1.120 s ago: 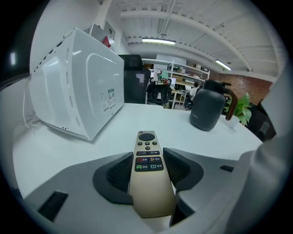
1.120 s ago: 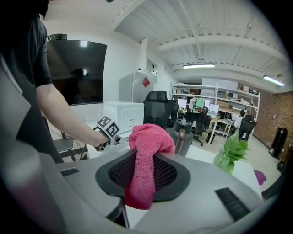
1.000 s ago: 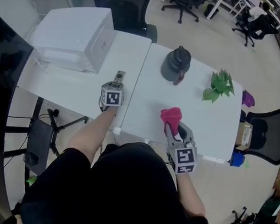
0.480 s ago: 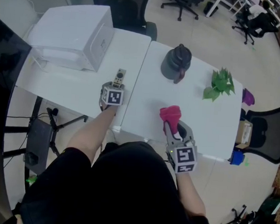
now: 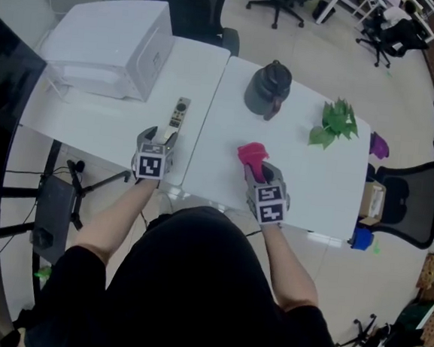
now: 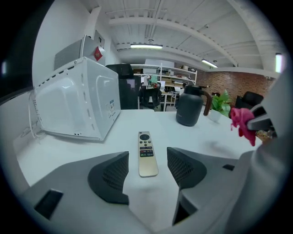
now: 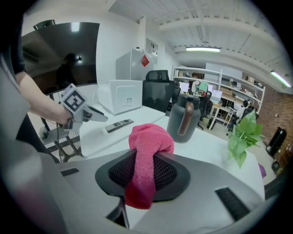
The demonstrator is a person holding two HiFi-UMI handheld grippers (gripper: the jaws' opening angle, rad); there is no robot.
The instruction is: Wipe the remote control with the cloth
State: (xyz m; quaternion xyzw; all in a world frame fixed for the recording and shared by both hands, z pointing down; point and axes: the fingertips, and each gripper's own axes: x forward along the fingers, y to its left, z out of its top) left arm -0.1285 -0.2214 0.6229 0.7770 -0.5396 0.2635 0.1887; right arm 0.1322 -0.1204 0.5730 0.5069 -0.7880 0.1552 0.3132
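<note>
The slim gold remote control (image 5: pixel 178 113) (image 6: pixel 147 147) lies flat on the white table (image 5: pixel 314 185), buttons up. My left gripper (image 5: pixel 158 136) (image 6: pixel 147 159) hovers just short of it. Its jaws have just been opening and now stand wide, with the remote's near end showing between them and neither pad touching it. My right gripper (image 5: pixel 256 170) (image 7: pixel 144 171) is shut on the pink cloth (image 5: pixel 250 153) (image 7: pixel 149 155), which bulges up out of the jaws and hangs below them. The remote (image 7: pixel 118 124) also shows far left in the right gripper view, beside the left gripper (image 7: pixel 94 114).
A white box-shaped appliance (image 5: pixel 111 46) (image 6: pixel 78 100) stands at the table's far left. A dark jug (image 5: pixel 267 90) (image 6: pixel 190 107) (image 7: pixel 183 116) and a green plant (image 5: pixel 330 126) (image 7: pixel 242 132) stand at the back. An office chair (image 5: pixel 411 201) is right of the table.
My left gripper has let go of the remote, opened wide and drawn back toward me. My right gripper has sunk toward the table with the cloth still in it.
</note>
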